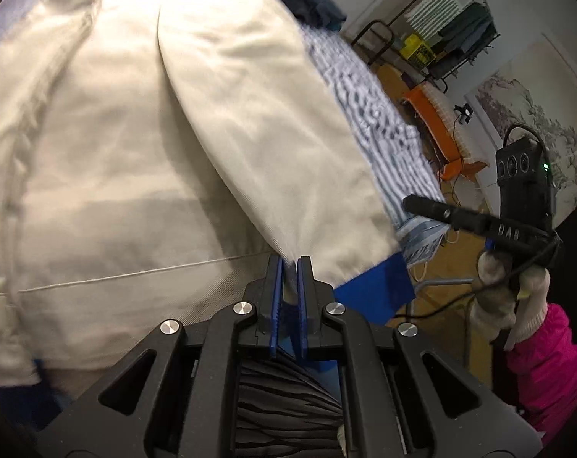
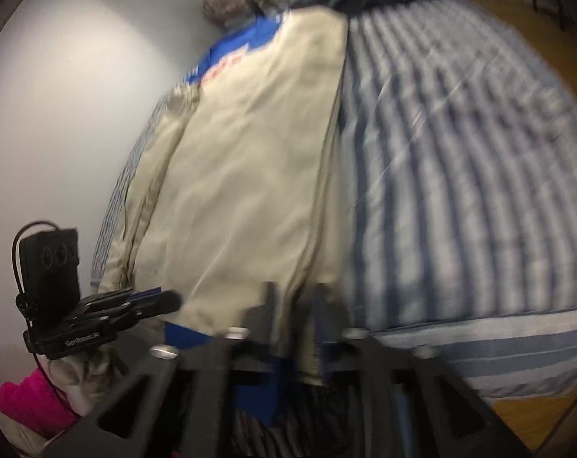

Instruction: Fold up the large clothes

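A cream jacket (image 1: 128,145) with blue cuffs lies spread on a blue-striped bedspread (image 2: 460,152). The left gripper (image 1: 290,267) pinches the sleeve edge near a cuff at 4 o'clock. The right gripper (image 2: 294,297), blurred, clamps the jacket's hem; the opposite tool, at 8 o'clock, reads "GenRobot.AI".

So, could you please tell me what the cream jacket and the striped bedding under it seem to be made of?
Cream jacket: looks like a matte woven cotton-type cloth, judging by its fine diagonal weave, soft creases and stitched seam; its blue cuff looks like a different, possibly knit trim. Striped bedding: appears to be thin, matte woven cotton or a blend, with printed blue-white stripes and soft wrinkles, though blur limits certainty.
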{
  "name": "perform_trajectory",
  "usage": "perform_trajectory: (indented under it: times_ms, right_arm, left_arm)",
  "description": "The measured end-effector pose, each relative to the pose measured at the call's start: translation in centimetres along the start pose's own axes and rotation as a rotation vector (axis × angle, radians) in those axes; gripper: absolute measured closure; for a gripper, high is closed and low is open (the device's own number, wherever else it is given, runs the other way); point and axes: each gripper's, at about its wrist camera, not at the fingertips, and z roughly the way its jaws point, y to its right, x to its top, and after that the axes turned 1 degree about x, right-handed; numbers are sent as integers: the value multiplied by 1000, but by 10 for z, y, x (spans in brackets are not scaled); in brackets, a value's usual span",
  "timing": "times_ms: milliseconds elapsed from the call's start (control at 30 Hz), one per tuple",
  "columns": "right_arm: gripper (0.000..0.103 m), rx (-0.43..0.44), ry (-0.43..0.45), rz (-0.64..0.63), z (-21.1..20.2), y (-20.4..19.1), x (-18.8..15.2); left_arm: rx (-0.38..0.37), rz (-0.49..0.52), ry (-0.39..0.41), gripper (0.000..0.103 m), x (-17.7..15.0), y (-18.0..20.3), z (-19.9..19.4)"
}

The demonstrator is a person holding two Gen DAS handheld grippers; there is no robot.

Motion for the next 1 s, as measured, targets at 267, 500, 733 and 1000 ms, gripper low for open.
perform_trajectory:
  times_ms: [267,500,733,1000]
  right_arm:
    - [56,124,-22,109,17,30,1]
    - [76,93,-87,83,43,23,1]
    - [93,70,-51,33,28,-15,12]
    - [93,149,-45,40,23,-43,35]
  left_arm:
    - [21,62,50,99,24,16,7]
    - [61,31,12,99,43,2,49]
    - [47,19,-33,99,39,-6,69]
    - [-118,85,70,63,5,23,6]
